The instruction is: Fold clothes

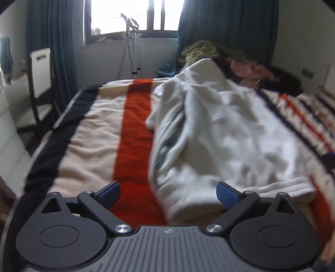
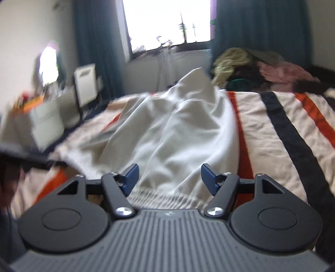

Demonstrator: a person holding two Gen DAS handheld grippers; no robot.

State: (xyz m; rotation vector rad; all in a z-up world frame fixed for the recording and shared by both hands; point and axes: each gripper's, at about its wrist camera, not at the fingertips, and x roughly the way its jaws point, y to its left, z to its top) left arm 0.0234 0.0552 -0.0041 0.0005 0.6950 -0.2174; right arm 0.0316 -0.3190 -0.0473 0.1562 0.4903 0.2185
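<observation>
We see a white garment (image 1: 219,134) lying rumpled on a bed covered by a striped blanket (image 1: 88,129), cream with red and dark bands. From the left wrist view the garment sits right of the broad red stripe, its near ribbed hem (image 1: 282,186) by the right fingertip, and a fold along its left side shows something grey inside, which we cannot make out through the blur.

Our left gripper (image 1: 168,193) stands wide, its blue pads apart with nothing pinched between them; blanket and the garment's near corner lie beyond the gap.

Our right gripper (image 2: 169,177) is also spread, though less widely, and its pads grip nothing. The garment (image 2: 173,129) stretches away straight ahead of it, the ribbed hem (image 2: 167,197) just below the fingers; whether the pads brush the cloth we cannot tell.

At the bed's far end a pile of clothes (image 2: 261,71) lies heaped, yellowish, dark and pink. Behind it are a bright window (image 1: 134,16) with teal curtains (image 1: 226,29), and a white chair (image 1: 39,71) stands left of the bed.
</observation>
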